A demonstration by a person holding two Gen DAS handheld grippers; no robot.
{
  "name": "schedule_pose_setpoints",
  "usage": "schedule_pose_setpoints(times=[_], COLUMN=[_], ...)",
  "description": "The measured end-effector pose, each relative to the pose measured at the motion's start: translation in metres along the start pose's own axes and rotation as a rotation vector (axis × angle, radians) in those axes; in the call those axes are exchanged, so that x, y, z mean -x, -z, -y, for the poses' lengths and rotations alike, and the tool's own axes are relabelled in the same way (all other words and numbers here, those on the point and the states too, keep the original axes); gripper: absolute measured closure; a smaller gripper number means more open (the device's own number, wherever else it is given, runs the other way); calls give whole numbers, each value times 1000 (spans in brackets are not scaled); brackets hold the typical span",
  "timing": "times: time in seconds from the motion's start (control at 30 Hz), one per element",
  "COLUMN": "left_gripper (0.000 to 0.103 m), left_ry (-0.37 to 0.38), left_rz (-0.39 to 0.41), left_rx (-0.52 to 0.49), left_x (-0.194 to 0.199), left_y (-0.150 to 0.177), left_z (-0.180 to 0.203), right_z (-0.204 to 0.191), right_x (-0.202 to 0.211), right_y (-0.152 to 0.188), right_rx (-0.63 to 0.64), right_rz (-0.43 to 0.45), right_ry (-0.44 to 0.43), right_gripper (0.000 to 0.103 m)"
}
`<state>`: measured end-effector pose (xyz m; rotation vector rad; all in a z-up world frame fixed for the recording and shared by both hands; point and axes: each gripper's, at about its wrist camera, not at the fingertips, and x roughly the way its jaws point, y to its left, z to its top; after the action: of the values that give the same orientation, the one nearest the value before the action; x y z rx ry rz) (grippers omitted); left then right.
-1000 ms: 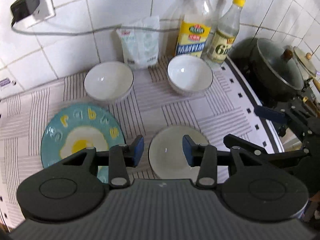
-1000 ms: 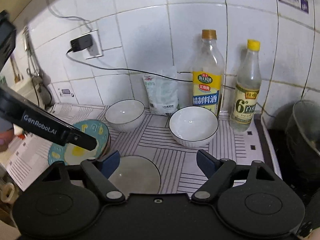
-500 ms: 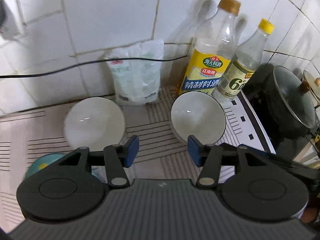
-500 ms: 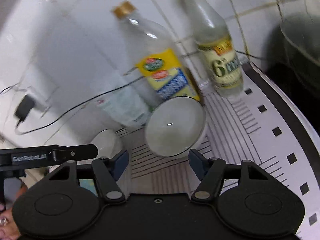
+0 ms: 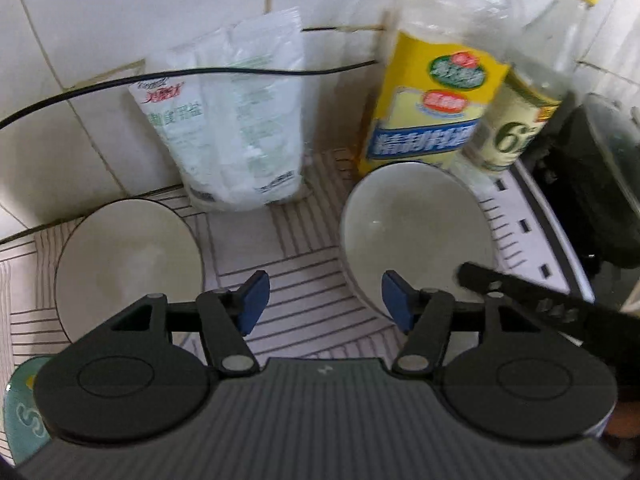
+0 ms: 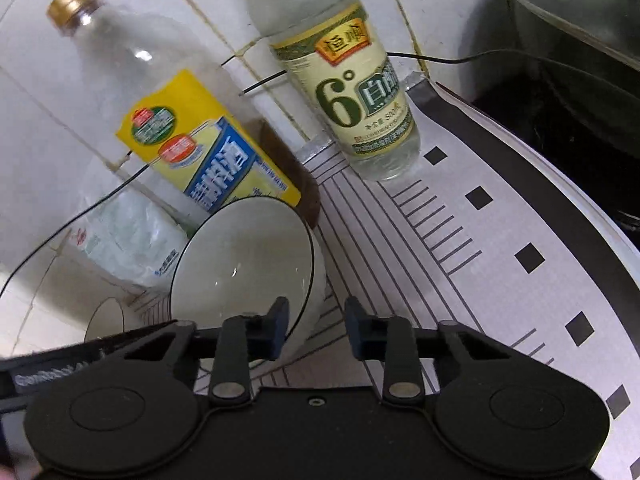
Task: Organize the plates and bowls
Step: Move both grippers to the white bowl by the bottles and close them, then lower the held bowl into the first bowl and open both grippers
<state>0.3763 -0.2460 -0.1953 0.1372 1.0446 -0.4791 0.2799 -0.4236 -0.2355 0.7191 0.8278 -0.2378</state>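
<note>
Two white bowls with thin dark rims sit on the striped mat. In the left wrist view the left bowl [image 5: 128, 264] and the right bowl [image 5: 416, 236] flank my open, empty left gripper [image 5: 324, 300], which hovers over the mat between them. In the right wrist view my right gripper [image 6: 316, 326] straddles the near rim of the right bowl [image 6: 244, 264], one finger inside, one outside, with a gap still showing. A sliver of the left bowl [image 6: 106, 320] shows at left. The teal plate's edge [image 5: 20, 412] shows bottom left.
A yellow-labelled bottle [image 5: 432, 104] [image 6: 192, 132], a vinegar bottle [image 5: 520, 120] [image 6: 352, 92] and a white bag [image 5: 236, 136] stand against the tiled wall. A black cable [image 5: 120, 82] runs along it. A dark pot [image 5: 600, 184] [image 6: 580, 40] sits right.
Both grippers have moved forward toward the back bowls. My right gripper has narrowed around the right bowl's rim. The plates have dropped out of view.
</note>
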Motion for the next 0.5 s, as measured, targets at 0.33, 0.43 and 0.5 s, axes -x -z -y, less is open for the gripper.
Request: schedule_pose_setpoints(times=[0.33, 0.43, 0.5], left_gripper=[75, 88, 89], left_ry=[116, 154, 142], left_rz=[-17, -22, -21], left_rx=[88, 126, 117], left_x=[-13, -15, -13], left_y=[7, 9, 9], left_z=[-12, -11, -7], right_z=[-3, -1, -3], right_x=[-15, -18, -17], right_y=[-6, -7, -7], right_rx=[-24, -35, -22], right_rz=[-29, -30, -38], right_ry=[-11, -16, -2], right_gripper=[87, 87, 88])
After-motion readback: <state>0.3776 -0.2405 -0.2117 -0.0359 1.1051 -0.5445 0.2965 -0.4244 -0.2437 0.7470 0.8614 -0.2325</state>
